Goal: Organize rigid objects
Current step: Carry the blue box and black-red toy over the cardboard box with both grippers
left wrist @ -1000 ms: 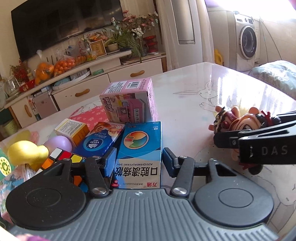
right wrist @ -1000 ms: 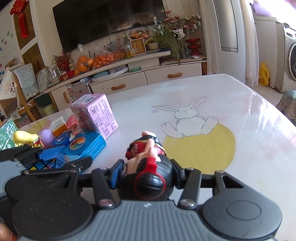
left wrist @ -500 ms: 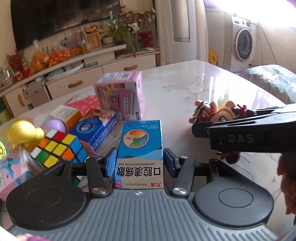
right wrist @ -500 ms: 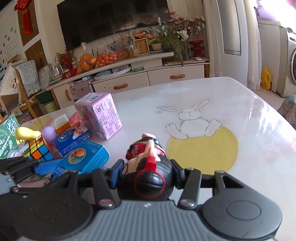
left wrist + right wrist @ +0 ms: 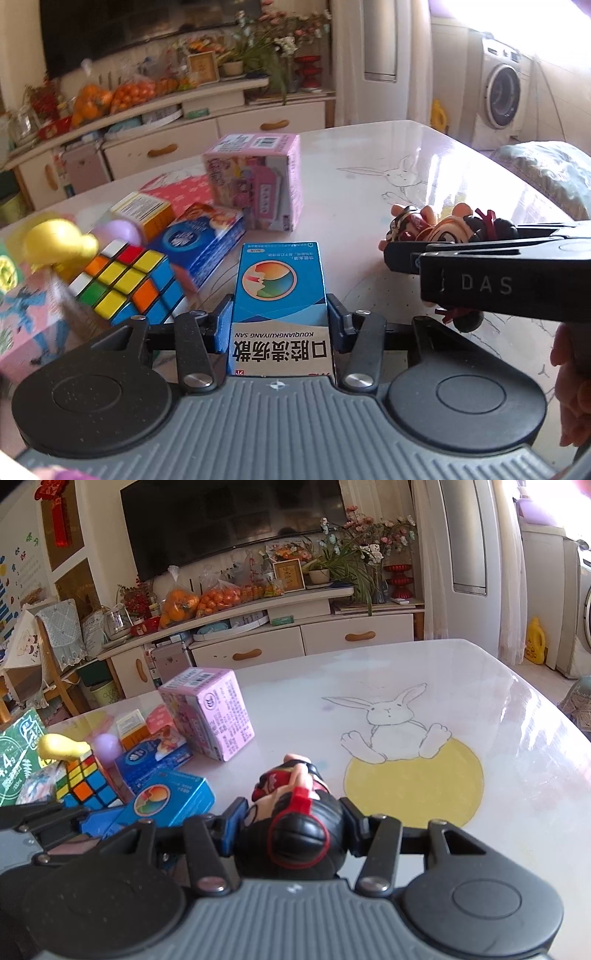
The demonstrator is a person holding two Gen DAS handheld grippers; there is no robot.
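Observation:
My left gripper is shut on a blue medicine box with a rainbow face logo and holds it above the table; the box also shows in the right wrist view. My right gripper is shut on a black-haired toy figure with red headphones. The figure sits to the right of the box in the left wrist view, clamped by the right gripper's fingers.
A Rubik's cube, a pink carton, a blue tissue pack, a small orange box, a yellow toy and a purple ball crowd the left. The table bears a rabbit drawing.
Both grippers have risen and pulled back with their loads. The blue box has lifted off the pile, and the Rubik's cube beneath it has come into view.

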